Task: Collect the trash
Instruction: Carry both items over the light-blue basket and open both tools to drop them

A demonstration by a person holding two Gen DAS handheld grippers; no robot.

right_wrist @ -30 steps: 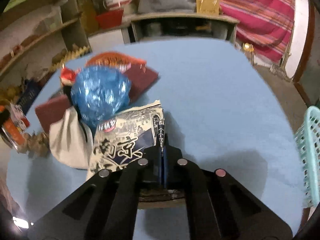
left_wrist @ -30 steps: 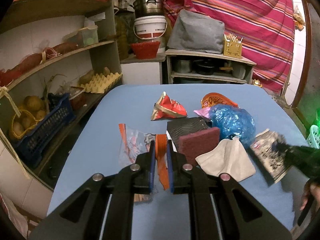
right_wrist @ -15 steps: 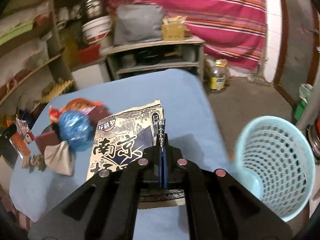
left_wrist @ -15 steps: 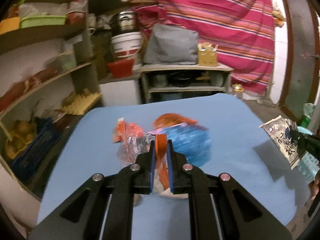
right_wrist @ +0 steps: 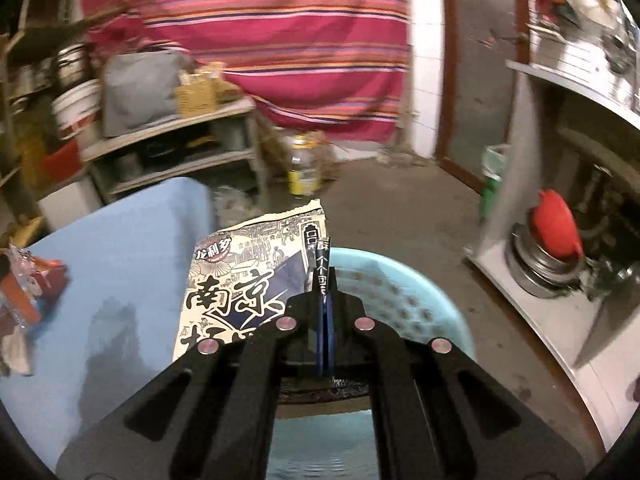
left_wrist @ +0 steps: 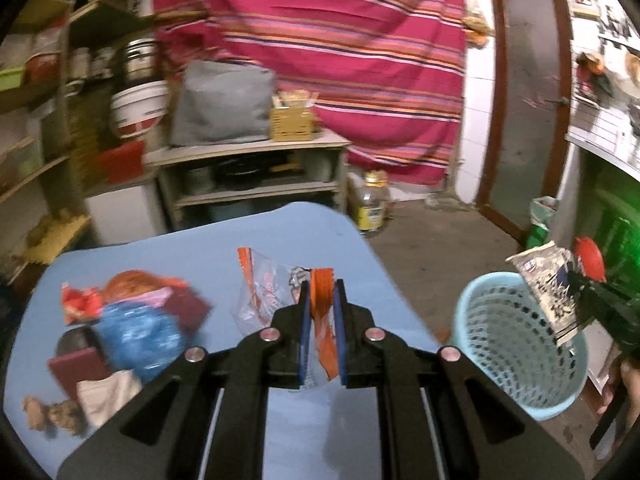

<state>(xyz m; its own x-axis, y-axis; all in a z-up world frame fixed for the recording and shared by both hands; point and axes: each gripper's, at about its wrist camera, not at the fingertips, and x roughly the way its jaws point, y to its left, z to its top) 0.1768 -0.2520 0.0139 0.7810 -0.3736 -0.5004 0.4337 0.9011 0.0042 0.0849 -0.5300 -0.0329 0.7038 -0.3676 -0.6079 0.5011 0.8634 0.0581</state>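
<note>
Left tool [left_wrist: 321, 308] clamped on orange wrapper [left_wrist: 322, 320] above blue counter [left_wrist: 208, 260]. Right tool [right_wrist: 323, 300] pinching printed packet [right_wrist: 248, 280] over basket [right_wrist: 400, 292], basket at 3 o'clock from counter.

left gripper [left_wrist: 320, 300]: black arms, blue pads, silver screws | right gripper [right_wrist: 324, 292]: same

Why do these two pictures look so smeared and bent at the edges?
Left wrist view: shelves and the trash pile are motion-smeared, while the left gripper and its clear orange-edged wrapper stay sharp. Right wrist view: the background streaks, but the printed snack bag reads crisply. Both fisheye views bow straight lines and darken the corners.
</note>
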